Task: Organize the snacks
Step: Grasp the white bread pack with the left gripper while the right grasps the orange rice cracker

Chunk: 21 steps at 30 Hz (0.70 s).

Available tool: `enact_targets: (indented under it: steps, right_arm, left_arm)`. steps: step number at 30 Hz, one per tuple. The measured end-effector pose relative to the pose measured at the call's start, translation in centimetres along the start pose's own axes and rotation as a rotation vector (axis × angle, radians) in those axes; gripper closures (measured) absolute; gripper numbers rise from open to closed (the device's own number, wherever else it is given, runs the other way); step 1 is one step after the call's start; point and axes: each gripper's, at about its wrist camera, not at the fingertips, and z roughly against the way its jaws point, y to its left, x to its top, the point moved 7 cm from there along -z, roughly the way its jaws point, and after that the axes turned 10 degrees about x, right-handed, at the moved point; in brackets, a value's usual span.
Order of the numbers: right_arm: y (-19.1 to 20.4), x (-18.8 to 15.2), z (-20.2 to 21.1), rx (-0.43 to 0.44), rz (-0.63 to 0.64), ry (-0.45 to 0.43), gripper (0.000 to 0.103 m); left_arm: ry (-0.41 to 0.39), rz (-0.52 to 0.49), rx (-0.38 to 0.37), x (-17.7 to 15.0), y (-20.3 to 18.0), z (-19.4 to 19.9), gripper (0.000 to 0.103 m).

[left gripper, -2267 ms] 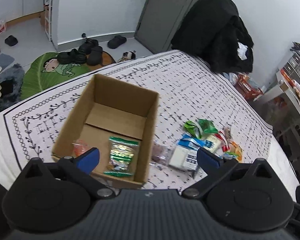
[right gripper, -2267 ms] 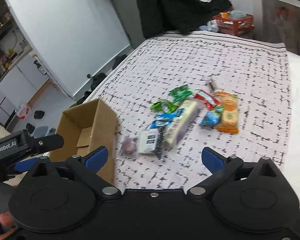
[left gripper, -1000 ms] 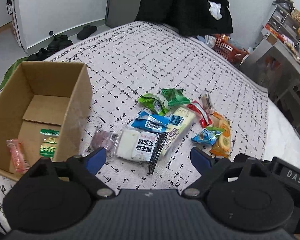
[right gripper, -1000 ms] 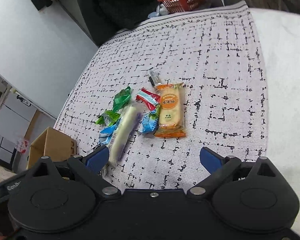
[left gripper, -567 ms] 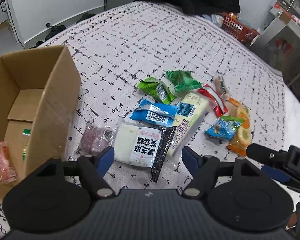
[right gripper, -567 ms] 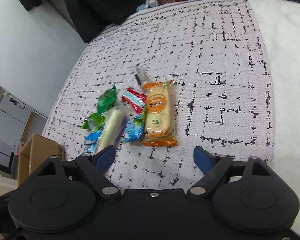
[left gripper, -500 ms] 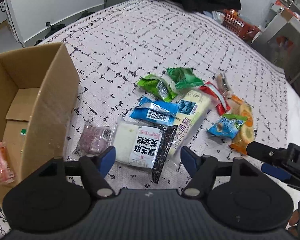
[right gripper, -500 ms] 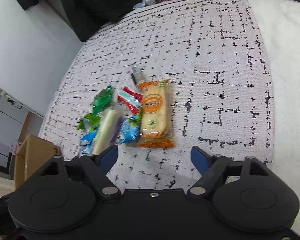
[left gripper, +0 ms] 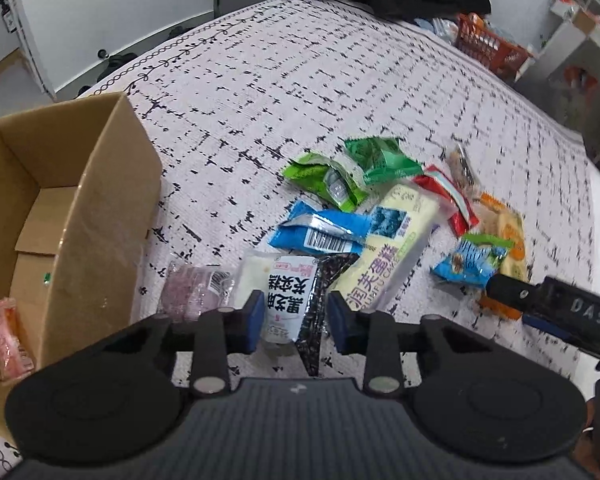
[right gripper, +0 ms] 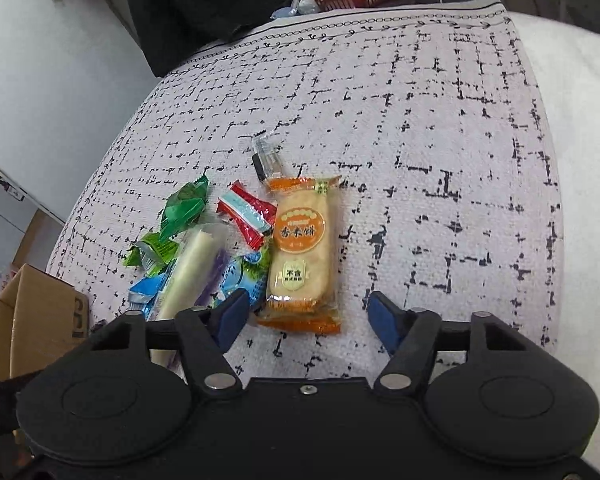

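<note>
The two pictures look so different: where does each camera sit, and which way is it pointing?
Left wrist view: rides on the left gripper, tilted down at the black-and-white packet its closing jaws straddle, beside the cardboard box; the right gripper's arm shows at the right edge.
Right wrist view: rides on the right gripper, tilted down at the orange rice cracker pack between its closing jaws.
Shared: snack pile, box, patterned cloth.

Left gripper [left gripper: 294, 322] closing its jaws around a white and black snack pack [left gripper: 288, 296] lying between the fingers, pink packet [left gripper: 194, 290] just left of them, cardboard box [left gripper: 96, 216] further left, yellow cake bar [left gripper: 392, 252] right, right gripper [left gripper: 540, 304] far right
</note>
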Motion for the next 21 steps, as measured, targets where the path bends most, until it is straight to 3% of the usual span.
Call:
enact_targets:
  steps: [3, 5, 9, 21]
  right_arm:
    - [-0.1, 0.1, -0.2, -0.009, 0.005, -0.007, 0.052]
    - [0.0, 0.1, -0.3, -0.005, 0.013, -0.007, 0.064]
    - [0.3, 0.0, 0.1, 0.036, 0.007, 0.0, 0.07]
    - [2.9, 0.5, 4.6, 0.068, 0.049, -0.07, 0.072]
  left_arm:
    - [-0.013, 0.011, -0.014, 0.2, 0.2, 0.6, 0.077]
    - [-0.016, 0.02, -0.03, 0.3, 0.3, 1.0, 0.079]
    - [-0.017, 0.041, -0.043, 0.1, 0.6, 1.6, 0.081]
    - [-0.077, 0.066, -0.102, 0.4, 0.9, 5.7, 0.082]
